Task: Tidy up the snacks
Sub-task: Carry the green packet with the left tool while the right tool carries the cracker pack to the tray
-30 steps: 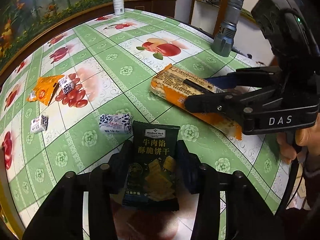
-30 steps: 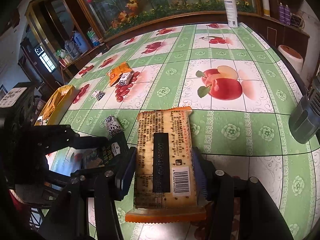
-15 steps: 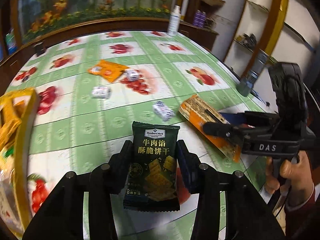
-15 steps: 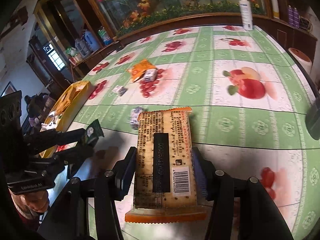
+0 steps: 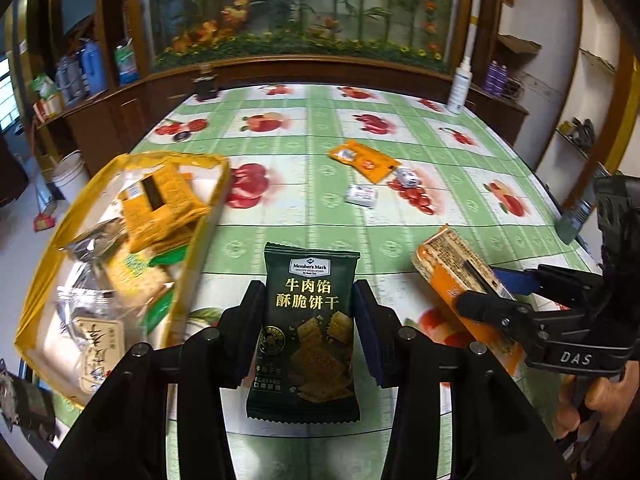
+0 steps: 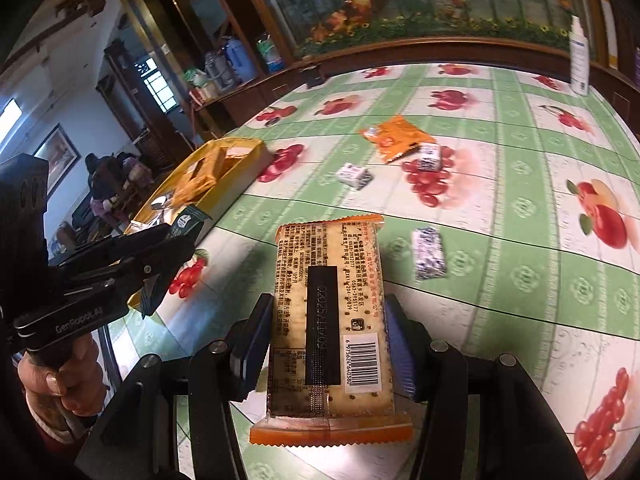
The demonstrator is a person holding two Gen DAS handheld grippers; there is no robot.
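1. Left tool (image 5: 308, 312) clenched on dark green cracker packet (image 5: 306, 332), pads pressing both long sides; packet upright between fingers, lifted off counter (image 5: 304, 148).
2. Right tool (image 6: 326, 340) clenched on long orange-edged cracker pack (image 6: 328, 320), barcode side up, held above counter.
3. Same cracker pack seen from left wrist view at right, gripped near its lower end, tilted.
4. Yellow-rimmed tray (image 5: 200, 232) at counter's left edge, just left of green packet; holds several wrapped snacks, orange-yellow pack (image 5: 160, 196) on top.
5. Orange sachet (image 5: 364, 158) flat mid-counter, well apart from both tools.
6. Small white-blue wrapped candy (image 5: 362, 195) near sachet; second small candy (image 5: 406, 178) touching sachet's corner.
7. Third blue-white candy (image 6: 428, 254) on counter just right of cracker pack in right wrist view.
8. White bottle (image 5: 458, 88) standing upright at far right edge of counter.
9. Green-white checked cloth with fruit prints covering counter.
10. Hand (image 6: 60, 376) gripping left tool handle, visible low left in right wrist view.
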